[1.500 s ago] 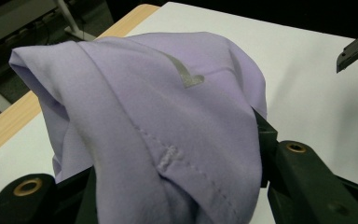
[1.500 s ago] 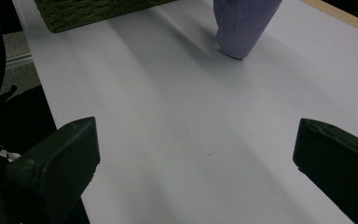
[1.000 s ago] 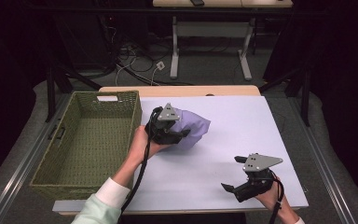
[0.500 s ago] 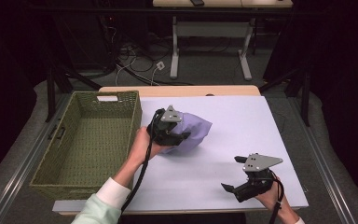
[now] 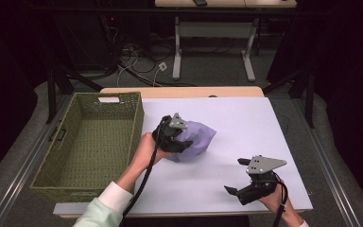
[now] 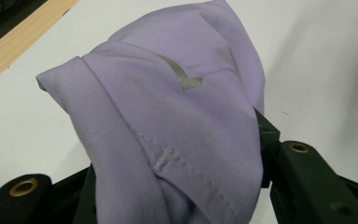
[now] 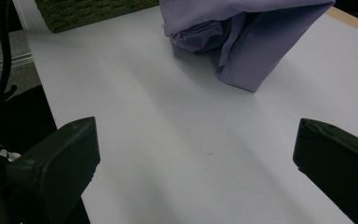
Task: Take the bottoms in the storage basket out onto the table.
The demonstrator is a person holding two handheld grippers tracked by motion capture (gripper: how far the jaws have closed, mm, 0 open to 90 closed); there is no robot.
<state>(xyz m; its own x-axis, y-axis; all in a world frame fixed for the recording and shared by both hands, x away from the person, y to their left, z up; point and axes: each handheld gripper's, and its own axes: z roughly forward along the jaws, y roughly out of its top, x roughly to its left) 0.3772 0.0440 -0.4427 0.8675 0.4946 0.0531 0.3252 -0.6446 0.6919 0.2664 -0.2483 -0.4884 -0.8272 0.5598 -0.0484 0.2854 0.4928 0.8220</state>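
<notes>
A lilac cloth (image 5: 197,140) is bunched up on the white table sheet (image 5: 246,118), just right of the basket. My left gripper (image 5: 182,144) is shut on the cloth's left side, and a hand holds the gripper from the basket side. In the left gripper view the cloth (image 6: 177,107) drapes over and between the black jaws, hiding their tips. My right gripper (image 5: 234,176) rests near the front right of the sheet, open, with nothing between its fingers. In the right gripper view the gripper (image 7: 196,154) faces the cloth (image 7: 256,37) across bare sheet.
A green woven basket (image 5: 139,120) stands at the table's left with nothing in it; its corner (image 7: 93,11) shows in the right gripper view. A wooden table edge (image 5: 184,91) runs along the back. Beyond it are desk legs and cables on the floor.
The left gripper and the cloth have shifted slightly toward the near side of the table. The right gripper has stayed where it was.
</notes>
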